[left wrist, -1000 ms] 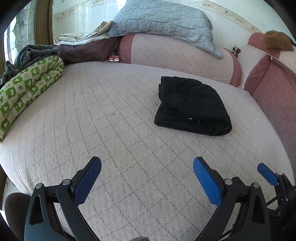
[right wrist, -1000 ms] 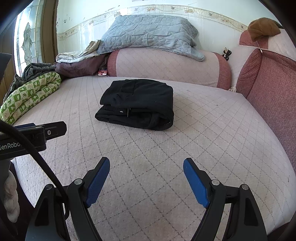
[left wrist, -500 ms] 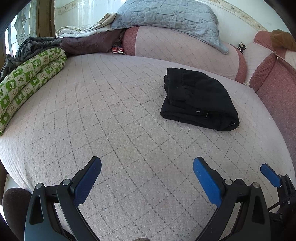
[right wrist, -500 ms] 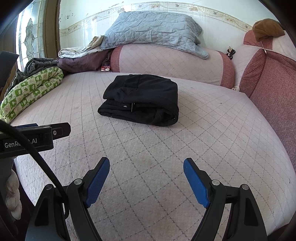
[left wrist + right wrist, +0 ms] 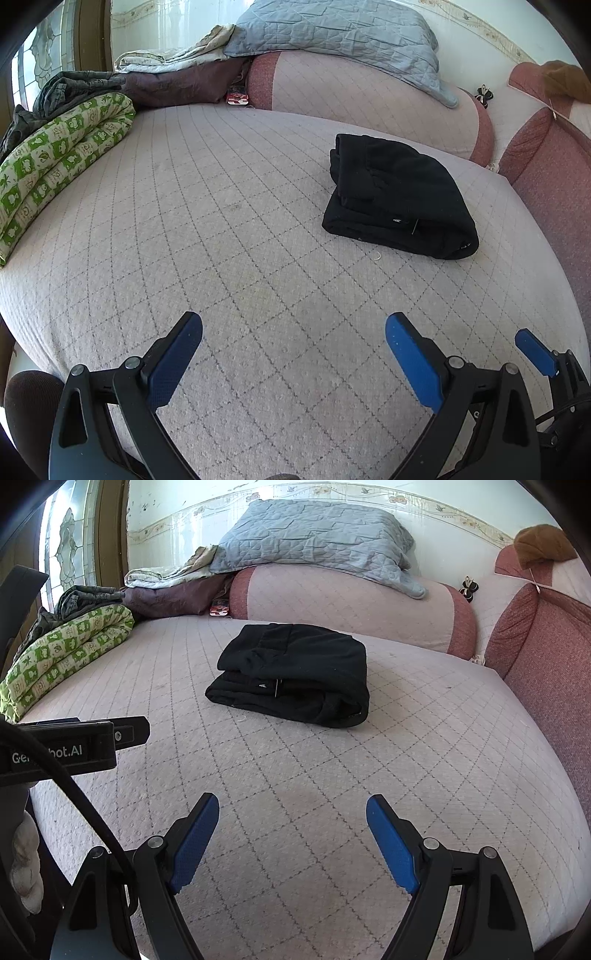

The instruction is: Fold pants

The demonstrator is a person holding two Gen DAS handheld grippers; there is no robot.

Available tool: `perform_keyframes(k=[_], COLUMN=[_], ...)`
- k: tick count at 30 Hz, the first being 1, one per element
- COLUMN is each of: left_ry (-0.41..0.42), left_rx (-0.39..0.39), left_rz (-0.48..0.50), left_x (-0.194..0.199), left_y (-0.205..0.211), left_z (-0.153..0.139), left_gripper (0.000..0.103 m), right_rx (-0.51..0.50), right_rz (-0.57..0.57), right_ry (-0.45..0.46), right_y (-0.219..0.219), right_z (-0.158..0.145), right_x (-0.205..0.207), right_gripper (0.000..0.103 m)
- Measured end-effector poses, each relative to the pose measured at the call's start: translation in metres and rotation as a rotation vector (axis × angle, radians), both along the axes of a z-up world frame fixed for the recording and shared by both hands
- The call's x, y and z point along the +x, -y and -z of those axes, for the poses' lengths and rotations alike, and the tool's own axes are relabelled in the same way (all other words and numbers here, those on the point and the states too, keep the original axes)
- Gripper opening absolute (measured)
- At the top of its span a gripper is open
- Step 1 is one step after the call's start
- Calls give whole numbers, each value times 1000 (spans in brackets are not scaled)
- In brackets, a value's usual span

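The black pants (image 5: 397,195) lie folded in a compact bundle on the pink quilted bed (image 5: 236,236), right of centre in the left wrist view. They also show in the right wrist view (image 5: 295,672), at the middle of the bed. My left gripper (image 5: 293,343) is open and empty, over the bed's near part, well short of the pants. My right gripper (image 5: 291,827) is open and empty too, also short of the pants. One blue finger of the right gripper shows at the right of the left wrist view (image 5: 535,350).
A green patterned quilt (image 5: 59,158) lies rolled along the bed's left edge. A pink bolster (image 5: 351,605) with a grey-blue quilt (image 5: 314,542) on it lines the back. A dark red cushion (image 5: 546,657) stands at the right. Folded blankets (image 5: 166,590) are stacked at the back left.
Both grippers have tilted or drawn back slightly, so the pants sit a little lower and nearer in both views. The pants have not moved on the bed. Both grippers stay open.
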State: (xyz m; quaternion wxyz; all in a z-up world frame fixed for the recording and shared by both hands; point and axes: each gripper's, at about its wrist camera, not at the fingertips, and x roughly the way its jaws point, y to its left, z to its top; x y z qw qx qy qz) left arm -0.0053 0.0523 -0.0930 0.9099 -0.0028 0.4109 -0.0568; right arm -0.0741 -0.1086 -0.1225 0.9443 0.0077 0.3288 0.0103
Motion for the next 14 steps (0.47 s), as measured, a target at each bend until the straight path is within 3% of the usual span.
perform_keyframes(k=[14], left_ry=[7], left_rx=[25], left_rz=[12], left_x=[1], left_y=[4], left_z=[0], left_gripper=[99], right_rx=[18], right_rz=[-4], right_ry=[-24], right_y=[-2], right_z=[1], right_x=[6], right_gripper=[86])
